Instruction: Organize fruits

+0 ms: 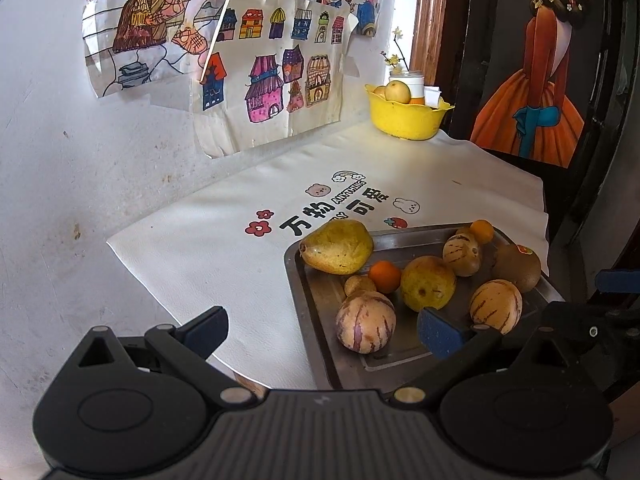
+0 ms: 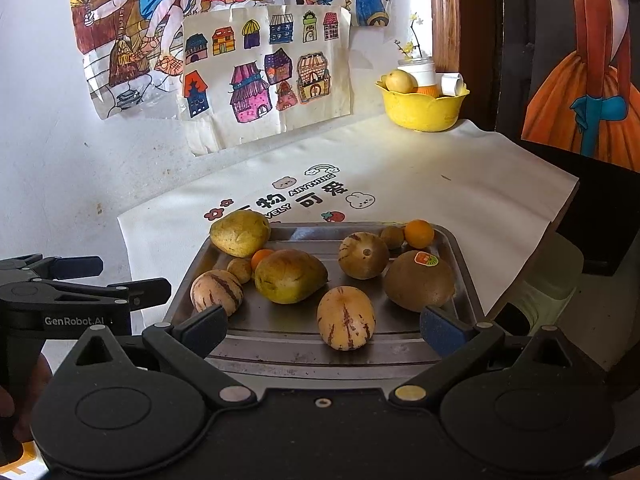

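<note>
Right wrist view: both hand-held grippers spread wide and empty over a metal tray [image 2: 460,264] of loose fruit on the desk [image 2: 440,160].

Right hand-held gripper [image 2: 324,326] frames a striped pepino melon [image 2: 346,318] at the tray's near edge, not touching it; left hand-held gripper [image 1: 322,334], also spread with nothing between its pads, hangs near another pepino melon [image 1: 366,322] at its own corner. Pears, small oranges and a stickered kiwi [image 2: 420,280] lie close together in the tray, while the yellow bowl [image 2: 424,110], likely the destination, sits well apart at the desk's far corner and already holds some fruit. Risks: round, smooth fruit could squirt from the pads or roll into neighbours; one pear [image 1: 338,246] leans on the tray rim and a nudge could tip it out.
</note>
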The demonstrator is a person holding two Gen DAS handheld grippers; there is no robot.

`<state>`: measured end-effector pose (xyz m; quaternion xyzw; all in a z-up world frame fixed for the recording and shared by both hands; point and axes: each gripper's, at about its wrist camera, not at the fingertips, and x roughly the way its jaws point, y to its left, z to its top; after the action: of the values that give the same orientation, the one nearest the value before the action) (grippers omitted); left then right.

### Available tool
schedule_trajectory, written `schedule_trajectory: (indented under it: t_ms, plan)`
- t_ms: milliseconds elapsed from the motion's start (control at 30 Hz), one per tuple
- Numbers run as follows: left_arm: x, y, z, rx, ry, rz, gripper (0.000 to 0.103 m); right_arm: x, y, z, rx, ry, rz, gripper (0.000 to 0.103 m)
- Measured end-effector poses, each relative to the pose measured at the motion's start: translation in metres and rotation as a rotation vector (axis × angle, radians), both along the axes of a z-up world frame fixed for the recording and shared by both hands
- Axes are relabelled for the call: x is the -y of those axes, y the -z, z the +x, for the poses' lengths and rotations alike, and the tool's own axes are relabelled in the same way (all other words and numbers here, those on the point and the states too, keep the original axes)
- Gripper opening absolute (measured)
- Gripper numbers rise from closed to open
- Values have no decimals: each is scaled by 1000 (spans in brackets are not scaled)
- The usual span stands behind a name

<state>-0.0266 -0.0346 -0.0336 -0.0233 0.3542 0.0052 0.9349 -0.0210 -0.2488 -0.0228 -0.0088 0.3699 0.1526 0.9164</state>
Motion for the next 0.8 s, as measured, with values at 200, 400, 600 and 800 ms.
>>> schedule_trajectory:
  t_ms: [200, 400, 600, 800]
  plan:
    - [0, 1, 1, -1, 0, 2, 102, -1, 1, 1, -2, -2, 3, 102]
    - [1, 2, 3, -8, 2, 7, 102, -2, 0, 1, -3, 0, 1, 102]
    - [1, 2, 3, -8, 1, -3, 102, -2, 0, 2, -4, 0, 1, 102]
    - [0, 3, 4, -9, 5, -15, 102, -2, 2, 3, -5, 1, 3, 102]
